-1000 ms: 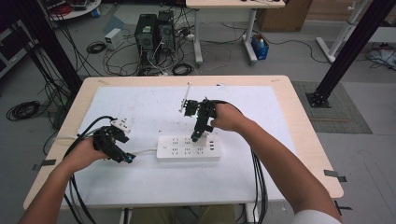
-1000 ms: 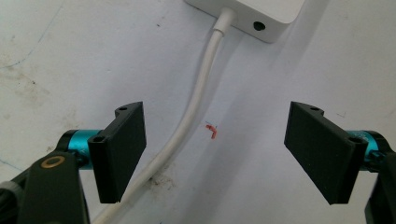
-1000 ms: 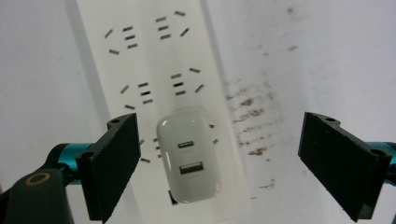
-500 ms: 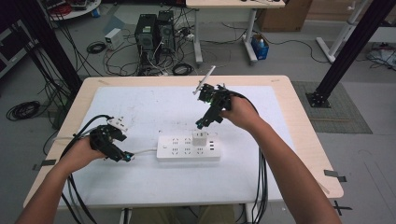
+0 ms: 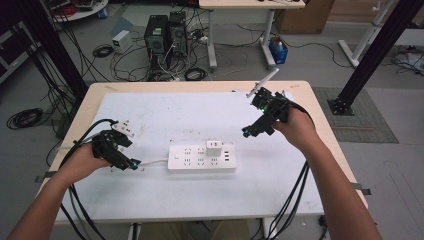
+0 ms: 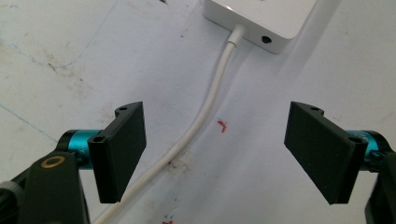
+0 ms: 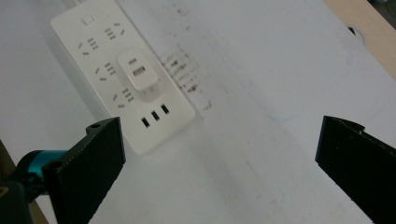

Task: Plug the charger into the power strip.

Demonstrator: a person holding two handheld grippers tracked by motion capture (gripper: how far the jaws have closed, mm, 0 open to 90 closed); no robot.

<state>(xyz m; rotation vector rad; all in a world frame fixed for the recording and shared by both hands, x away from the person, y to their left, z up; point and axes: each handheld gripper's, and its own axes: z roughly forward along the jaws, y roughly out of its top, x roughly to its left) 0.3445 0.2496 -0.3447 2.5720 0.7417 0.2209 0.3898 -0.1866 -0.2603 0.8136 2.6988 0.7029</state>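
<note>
Evenly lit indoor scene, soft and slightly hazy in all three views.

Diffuse overhead light leaves the white table mat (image 5: 200, 115) bright and the surrounding floor dimmer. The power strip (image 7: 116, 70) looks washed out, with faint glare. Shadows are soft beneath each jaw. The high view is low in detail; the close views blur near the bottom.

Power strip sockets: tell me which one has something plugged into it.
The socket in the far row of the power strip, toward the USB-port end: it carries the white charger. The other sockets are bare.
</note>
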